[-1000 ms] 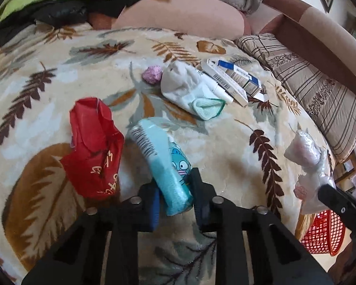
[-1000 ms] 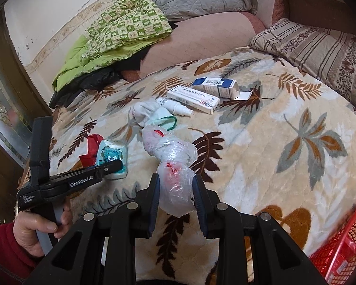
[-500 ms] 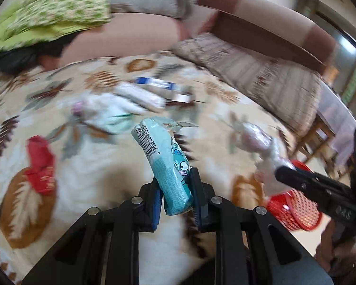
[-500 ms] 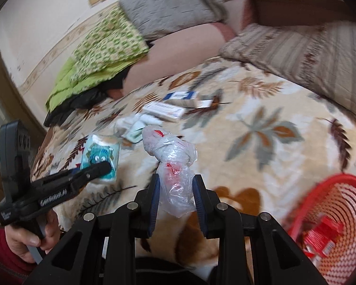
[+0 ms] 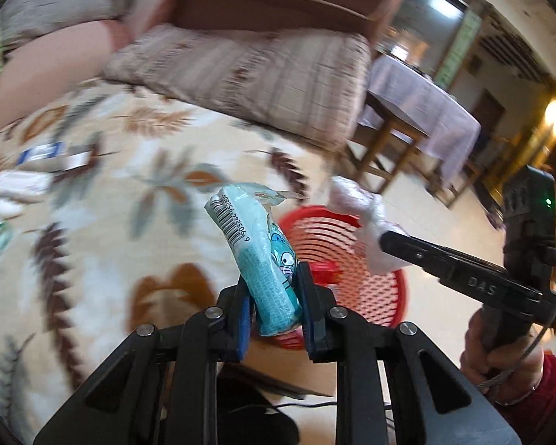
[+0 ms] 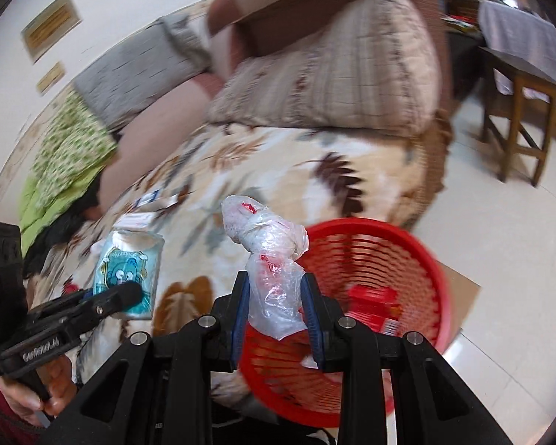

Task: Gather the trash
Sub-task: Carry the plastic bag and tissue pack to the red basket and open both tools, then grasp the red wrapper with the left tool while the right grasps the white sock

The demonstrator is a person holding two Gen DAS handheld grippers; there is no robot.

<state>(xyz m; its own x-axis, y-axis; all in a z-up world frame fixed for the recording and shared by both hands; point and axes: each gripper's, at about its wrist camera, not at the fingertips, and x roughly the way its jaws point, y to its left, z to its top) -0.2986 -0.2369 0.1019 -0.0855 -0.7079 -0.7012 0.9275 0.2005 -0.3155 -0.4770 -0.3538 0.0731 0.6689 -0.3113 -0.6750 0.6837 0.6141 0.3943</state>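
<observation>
A: What is the left gripper (image 5: 272, 298) carrying?

B: It is clamping a light blue tissue pack (image 5: 257, 256) between its two fingers. The pack is sticking up and leaning left, with the barcode facing the camera and a cartoon face on its side. In the right wrist view the same pack (image 6: 129, 272) is showing at the left, above the patterned blanket (image 6: 278, 170).

A: And the right gripper (image 6: 274, 306)?

B: Its jaws are closing narrowly on a crumpled clear plastic bag (image 6: 268, 259) with red bits inside. The bag is bulging up above the fingers.

A: Where is the trash basket sitting?

B: The red basket (image 6: 407, 259) is standing on the pale floor just beside the near right edge of the bed. In the right wrist view the plastic bag is hanging over the basket's left rim. In the left wrist view the basket (image 5: 352, 259) is lying just behind and to the right of the tissue pack, and the bag (image 5: 367, 222) is hanging over it.

A: Anything inside it?

B: Something red is lying in the bottom; it is too blurred to name.

A: And left on the bed?

B: A few small boxes (image 5: 52, 154) are lying far left on the blanket, blurred.
</observation>
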